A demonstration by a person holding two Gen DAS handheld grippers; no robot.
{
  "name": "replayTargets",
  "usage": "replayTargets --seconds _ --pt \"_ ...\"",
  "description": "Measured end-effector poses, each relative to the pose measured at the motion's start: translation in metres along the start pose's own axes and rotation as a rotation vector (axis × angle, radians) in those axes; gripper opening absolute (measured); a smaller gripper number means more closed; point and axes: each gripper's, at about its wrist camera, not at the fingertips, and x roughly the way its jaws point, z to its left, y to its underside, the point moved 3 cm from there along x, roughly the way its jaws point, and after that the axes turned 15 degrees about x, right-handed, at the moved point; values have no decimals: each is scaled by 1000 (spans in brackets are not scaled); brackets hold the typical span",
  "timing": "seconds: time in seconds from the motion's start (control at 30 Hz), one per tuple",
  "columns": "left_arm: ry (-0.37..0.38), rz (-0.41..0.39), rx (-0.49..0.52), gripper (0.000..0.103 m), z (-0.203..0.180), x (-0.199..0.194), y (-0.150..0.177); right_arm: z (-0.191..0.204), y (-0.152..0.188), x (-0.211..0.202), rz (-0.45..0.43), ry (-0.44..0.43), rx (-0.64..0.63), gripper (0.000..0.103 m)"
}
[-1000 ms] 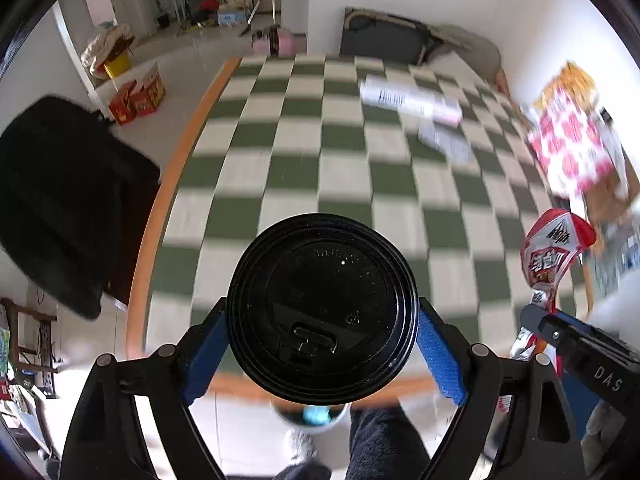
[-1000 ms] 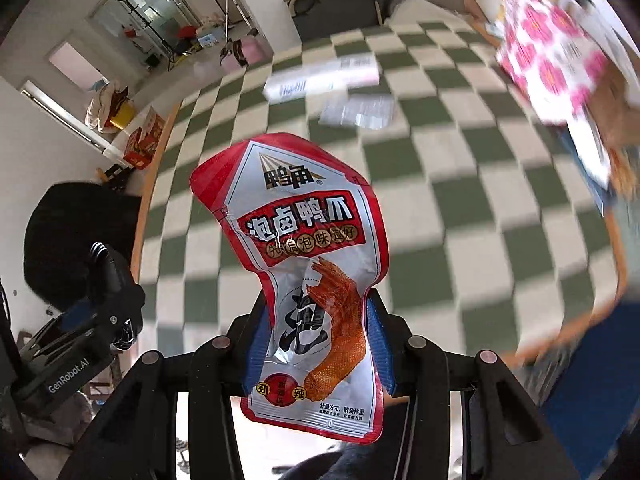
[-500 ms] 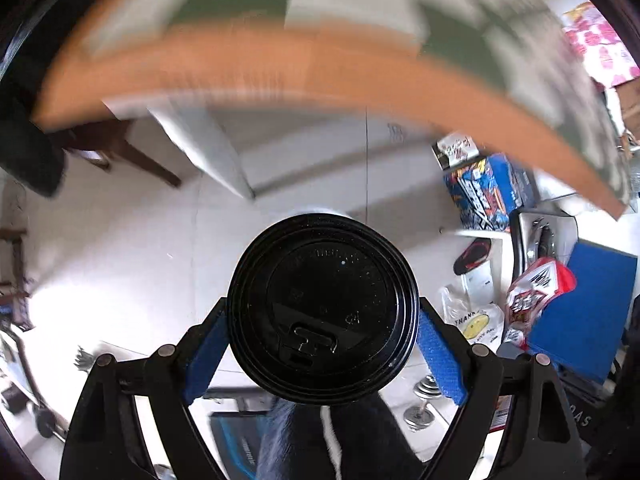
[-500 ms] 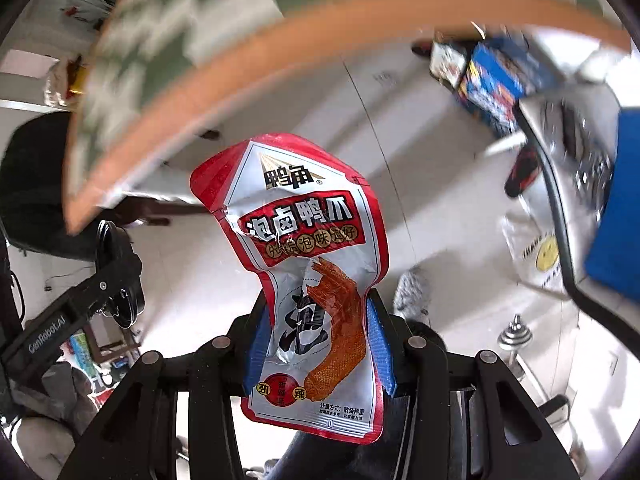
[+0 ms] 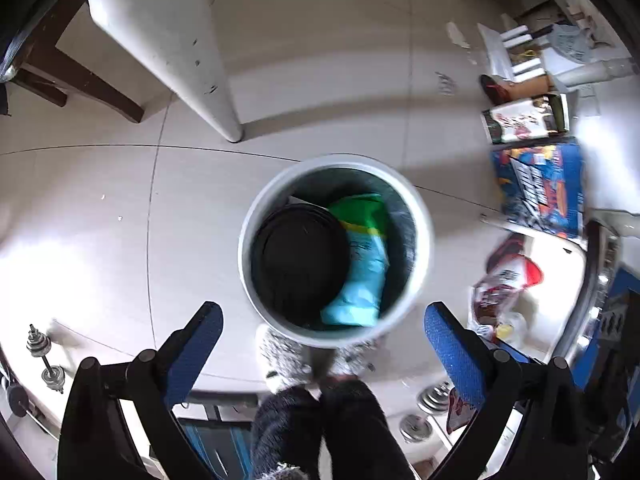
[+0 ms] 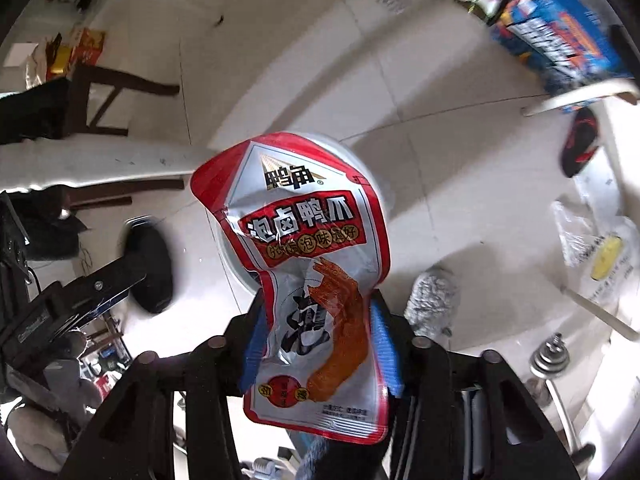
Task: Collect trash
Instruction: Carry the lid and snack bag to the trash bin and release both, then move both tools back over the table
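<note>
The left gripper (image 5: 324, 332) points down over a white bin (image 5: 422, 248) that stands on the pale tiled floor (image 5: 100, 220); its blue-padded jaws have just been opening and stand spread wide, with nothing between them. Inside the bin lies a cup with a black lid (image 5: 300, 256), its round dark top facing up and blurred, filling the left half of the opening. Beside it, against the right inner wall, sits a crumpled wrapper (image 5: 366, 256), green at its upper end and light blue below. A white table leg (image 5: 180, 48) slants down to the floor behind the bin. The right gripper (image 6: 320, 344) has a snack bag (image 6: 304, 248) between its blue pads; its jaws have just been opening a little, and the pads sit close at the bag's lower sides, though whether they press on it cannot be told. The bag is flat, shiny silver with a red border, a red band of printed characters across the middle and a picture of an orange-brown claw below; its top is creased and leans left. It stands upright in front of the white bin (image 6: 368, 168), hiding most of it. In the left wrist view the same bag (image 5: 508, 280) shows blurred to the right of the bin. A grey slipper (image 6: 432, 304) shows near the right jaw.
</note>
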Motion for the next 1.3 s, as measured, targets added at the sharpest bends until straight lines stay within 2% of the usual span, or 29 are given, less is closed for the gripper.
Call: replayTargets --seconds 0.03,0.07,0.1,0.13,0.17,0.43,0.6,1.03,1.3 --pt "-8 -3 -5 103 4 1 0 1 -2 13 18 -7 -6 56" --pt "-32 -16 -14 103 8 3 2 2 -5 25 32 -19 -7 67" --pt "-59 -24 -17 103 11 3 4 2 -6 35 42 -35 -5 86" --pt "-85 -24 -16 103 15 4 6 2 -8 45 50 -34 -9 97" --pt "-107 -24 -18 103 17 4 9 2 -9 52 42 -17 -20 103" --pt "-171 -9 -15 103 21 -17 32 6 1 42 -77 172 -150 103" --pt "-182 -22 4 103 8 -47 43 8 5 12 -121 231 -168 103" --pt "-168 -48 56 103 -38 -148 84 29 55 -118 -196 233 -198 103" --pt "-181 -87 90 103 -57 -246 109 44 106 -220 -212 202 -203 103"
